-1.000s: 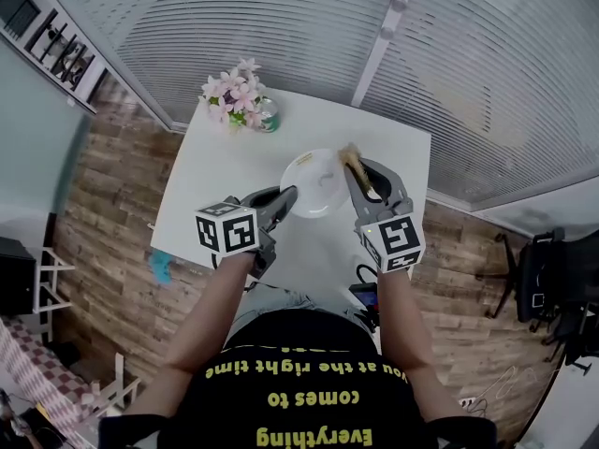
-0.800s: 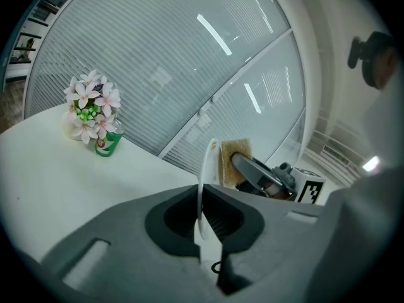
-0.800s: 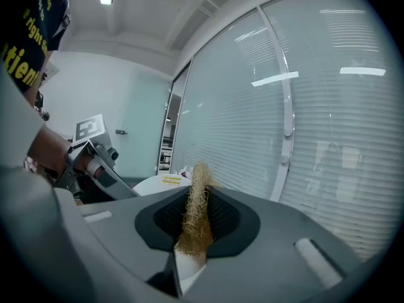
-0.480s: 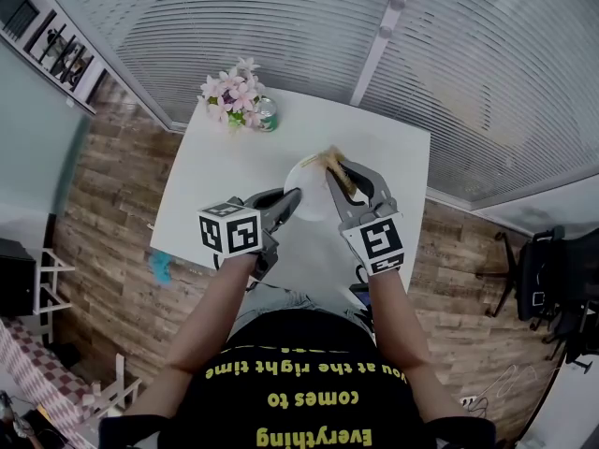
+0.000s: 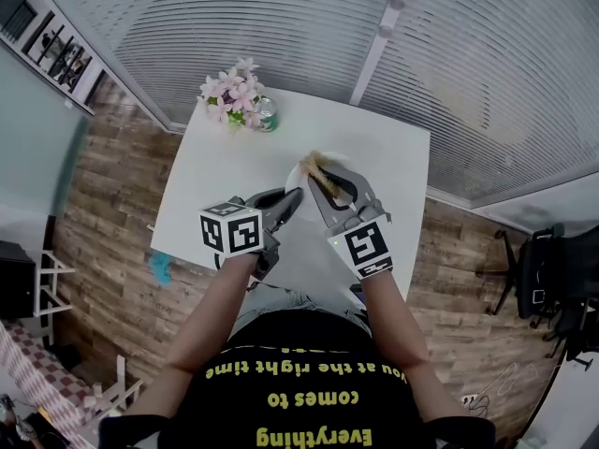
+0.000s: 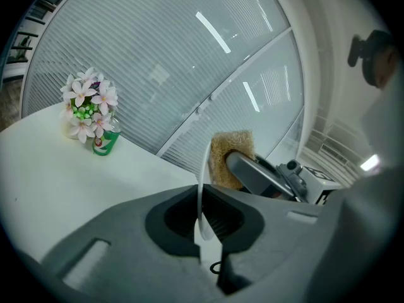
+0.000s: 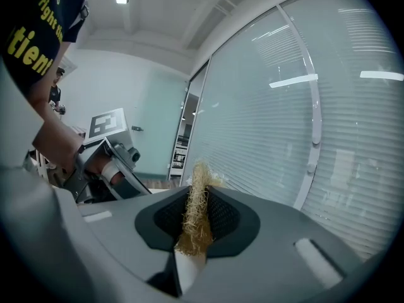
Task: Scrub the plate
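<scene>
White plate; straw-tan sponge; white bench; pink-and-white flowers, green can; grey left gripper and right gripper, black-and-white patterned cubes; brown plank floor; black shirt with yellow lettering; pale striped blinds.

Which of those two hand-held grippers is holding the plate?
The left hand-held gripper: it clamps the plate by its rim; the right hand-held gripper pinches a straw-coloured scrubber.

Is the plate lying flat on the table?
No, the plate stands on edge, clamped by its rim in the left gripper.
</scene>
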### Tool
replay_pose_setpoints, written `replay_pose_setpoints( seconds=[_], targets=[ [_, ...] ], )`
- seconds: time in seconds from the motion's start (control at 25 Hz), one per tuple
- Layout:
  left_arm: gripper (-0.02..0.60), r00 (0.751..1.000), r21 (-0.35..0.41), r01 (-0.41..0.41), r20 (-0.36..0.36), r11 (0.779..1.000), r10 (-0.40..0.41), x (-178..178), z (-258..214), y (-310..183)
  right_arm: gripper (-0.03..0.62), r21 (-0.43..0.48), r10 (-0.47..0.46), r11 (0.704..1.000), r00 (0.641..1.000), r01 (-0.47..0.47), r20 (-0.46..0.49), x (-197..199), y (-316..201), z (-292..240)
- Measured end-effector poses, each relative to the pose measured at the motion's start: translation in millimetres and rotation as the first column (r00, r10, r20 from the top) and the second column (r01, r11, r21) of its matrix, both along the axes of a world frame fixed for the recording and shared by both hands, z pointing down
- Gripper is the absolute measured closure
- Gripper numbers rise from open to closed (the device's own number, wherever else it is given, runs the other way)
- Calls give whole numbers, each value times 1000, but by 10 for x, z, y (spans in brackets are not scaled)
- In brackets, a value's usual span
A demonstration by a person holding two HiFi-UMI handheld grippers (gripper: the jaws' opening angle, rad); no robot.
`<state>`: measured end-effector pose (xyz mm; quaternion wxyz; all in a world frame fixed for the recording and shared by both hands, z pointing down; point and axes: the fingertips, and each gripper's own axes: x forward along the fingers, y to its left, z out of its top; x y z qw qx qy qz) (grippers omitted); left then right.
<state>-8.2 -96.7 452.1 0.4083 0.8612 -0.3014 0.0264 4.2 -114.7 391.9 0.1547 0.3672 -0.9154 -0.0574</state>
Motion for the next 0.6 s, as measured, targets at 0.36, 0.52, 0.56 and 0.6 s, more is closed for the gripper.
replay_pose_setpoints(
  seconds=[0.36, 0.52, 0.56, 0.6],
  targets=[
    [571, 1000, -1, 6, -8, 1000, -6, -28, -5, 6, 540, 4, -80, 997, 995, 80, -52, -220, 140, 79],
    [571, 1000, 3, 1, 0, 1000, -1, -35, -7, 14, 539, -1, -125, 992, 989, 125, -75, -278, 206, 80],
    [571, 1000, 4, 0, 3, 1000, 0, -35, -8, 14, 539, -2, -135, 991, 987, 135, -85, -292, 220, 79],
    [571, 1000, 5, -1, 4, 1000, 1, -38, -9, 15, 539, -3, -144, 990, 985, 144, -92, -307, 234, 79]
  ],
)
